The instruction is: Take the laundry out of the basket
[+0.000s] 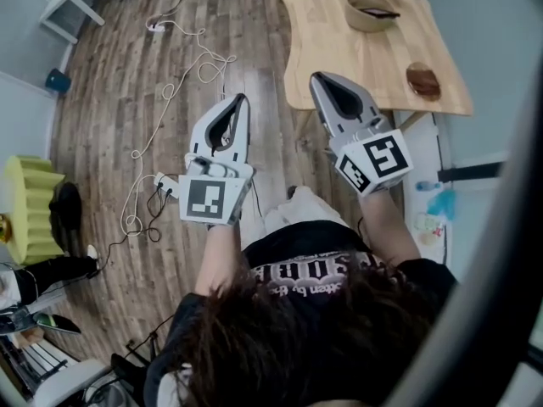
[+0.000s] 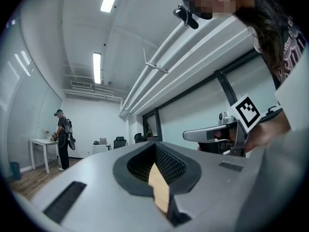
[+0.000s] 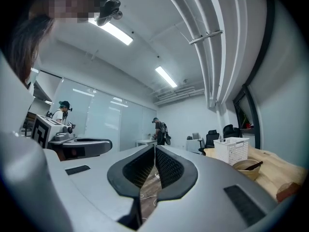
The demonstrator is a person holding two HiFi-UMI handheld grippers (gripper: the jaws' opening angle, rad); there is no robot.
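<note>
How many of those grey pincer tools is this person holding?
2. The left gripper is over the wooden floor; the right gripper is beside the near edge of the wooden table. Both are shut, holding nothing.

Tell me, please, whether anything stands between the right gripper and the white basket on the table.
Partly: a bowl sits on the wooden table just in front of the white basket, toward its right. Nothing else visible lies between the shut right gripper and the basket.

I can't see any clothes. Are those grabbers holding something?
Nothing. The left hand-held gripper and the right hand-held gripper are both closed and empty.
</note>
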